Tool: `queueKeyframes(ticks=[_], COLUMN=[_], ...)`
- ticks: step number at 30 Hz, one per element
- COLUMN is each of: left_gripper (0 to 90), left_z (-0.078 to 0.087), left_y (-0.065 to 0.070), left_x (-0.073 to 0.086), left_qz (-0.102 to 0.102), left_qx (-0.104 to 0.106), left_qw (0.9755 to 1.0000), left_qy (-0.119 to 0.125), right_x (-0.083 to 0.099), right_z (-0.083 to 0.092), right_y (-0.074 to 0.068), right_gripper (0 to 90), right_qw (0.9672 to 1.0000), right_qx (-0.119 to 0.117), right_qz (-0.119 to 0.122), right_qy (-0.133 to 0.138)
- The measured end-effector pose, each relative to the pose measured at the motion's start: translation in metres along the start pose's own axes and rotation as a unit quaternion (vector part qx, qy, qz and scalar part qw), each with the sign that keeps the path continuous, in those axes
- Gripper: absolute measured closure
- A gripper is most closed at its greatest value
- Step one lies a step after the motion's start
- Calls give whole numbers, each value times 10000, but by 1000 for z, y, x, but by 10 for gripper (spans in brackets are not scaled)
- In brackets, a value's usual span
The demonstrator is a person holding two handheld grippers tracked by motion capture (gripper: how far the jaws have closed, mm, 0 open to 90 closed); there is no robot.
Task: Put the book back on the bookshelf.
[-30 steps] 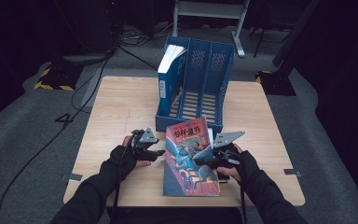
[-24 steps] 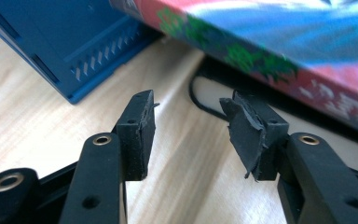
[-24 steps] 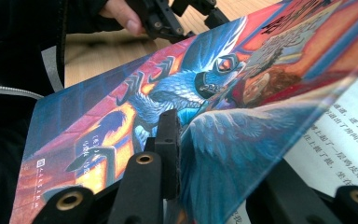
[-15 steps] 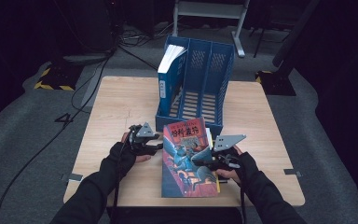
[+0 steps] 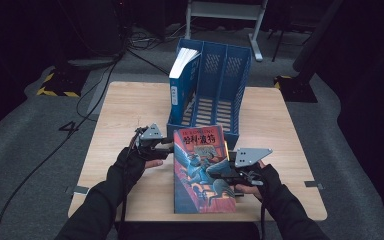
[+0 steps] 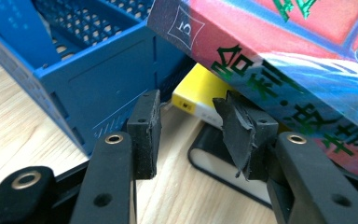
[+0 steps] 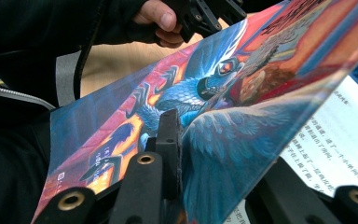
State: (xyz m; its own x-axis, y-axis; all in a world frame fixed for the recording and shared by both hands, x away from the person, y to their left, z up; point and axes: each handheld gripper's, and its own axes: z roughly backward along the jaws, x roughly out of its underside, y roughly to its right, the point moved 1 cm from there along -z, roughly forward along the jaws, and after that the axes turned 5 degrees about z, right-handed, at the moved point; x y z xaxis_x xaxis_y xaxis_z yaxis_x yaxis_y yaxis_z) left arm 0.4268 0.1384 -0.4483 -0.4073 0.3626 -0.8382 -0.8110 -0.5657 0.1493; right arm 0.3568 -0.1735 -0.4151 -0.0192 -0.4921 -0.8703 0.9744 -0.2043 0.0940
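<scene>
— Paper cover, red and blue: what's in hand?

— I have the book (image 5: 202,170) on the wooden table (image 5: 125,110), its top edge just in front of the blue file rack (image 5: 215,90). My right gripper (image 5: 225,176) is pinching the front cover, one jaw on top, one beneath; printed pages show under the lifted cover.

— And the other one?

— My left gripper (image 5: 166,145) sits at the spine (image 6: 261,79), jaws spread, holding nothing, a yellow book corner (image 6: 196,98) beyond them.

— Which step is this?

— Raising the book, I judge, towards the rack, where a blue binder (image 5: 182,80) stands in the left slot. Next, the left jaws need to press together on the spine so the volume lifts whole, not by its cover.
</scene>
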Motion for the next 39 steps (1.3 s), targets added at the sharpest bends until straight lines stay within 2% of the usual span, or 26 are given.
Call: queueKeyframes(ticks=[2, 3, 4, 6, 7, 9, 16, 19, 20, 29, 33, 39], left_gripper=[615, 662, 662, 693, 750, 778, 890, 897, 897, 899, 900, 900], left_z=[1, 2, 3, 6, 9, 12, 25, 29, 29, 23, 22, 25], left_y=[0, 2, 2, 5, 7, 9, 20, 19, 20, 18, 22, 31], left_x=[-2, -3, -5, -9, -12, -16, -41, -51, -54, -73, -83, -94], left_qz=[-27, 18, 32, -44, -84, -56, -417, -378, -443, -515, -566, -745], left_qx=[18, 97, 194, 173, 270, 388, 481, 565, 543, 537, 570, 656], left_qw=[10000, 9999, 9997, 9998, 9995, 9989, 9974, 9965, 9963, 9955, 9945, 9918], left_qy=[13, 81, 126, 123, 169, 239, 335, 479, 496, 591, 670, 810], right_x=[-2, -3, -3, -6, -8, -10, -19, -22, -23, -23, -19, -10], right_z=[2, 3, 3, 6, 8, 10, 24, 30, 31, 38, 39, 34], right_y=[-2, -3, -3, -4, -6, -8, -11, -8, -7, 2, 6, 8], right_gripper=[744, 747, 747, 748, 748, 748, 753, 779, 784, 797, 810, 837], right_qw=[10000, 9999, 9999, 9999, 9997, 9996, 9985, 9977, 9973, 9957, 9949, 9943], right_qx=[1, 12, 12, 27, 61, 95, 247, 368, 417, 642, 751, 833], right_qz=[28, 85, 85, 110, 180, 205, 366, 379, 404, 430, 472, 495], right_qy=[37, 70, 70, 100, 122, 166, 330, 429, 440, 516, 491, 438])
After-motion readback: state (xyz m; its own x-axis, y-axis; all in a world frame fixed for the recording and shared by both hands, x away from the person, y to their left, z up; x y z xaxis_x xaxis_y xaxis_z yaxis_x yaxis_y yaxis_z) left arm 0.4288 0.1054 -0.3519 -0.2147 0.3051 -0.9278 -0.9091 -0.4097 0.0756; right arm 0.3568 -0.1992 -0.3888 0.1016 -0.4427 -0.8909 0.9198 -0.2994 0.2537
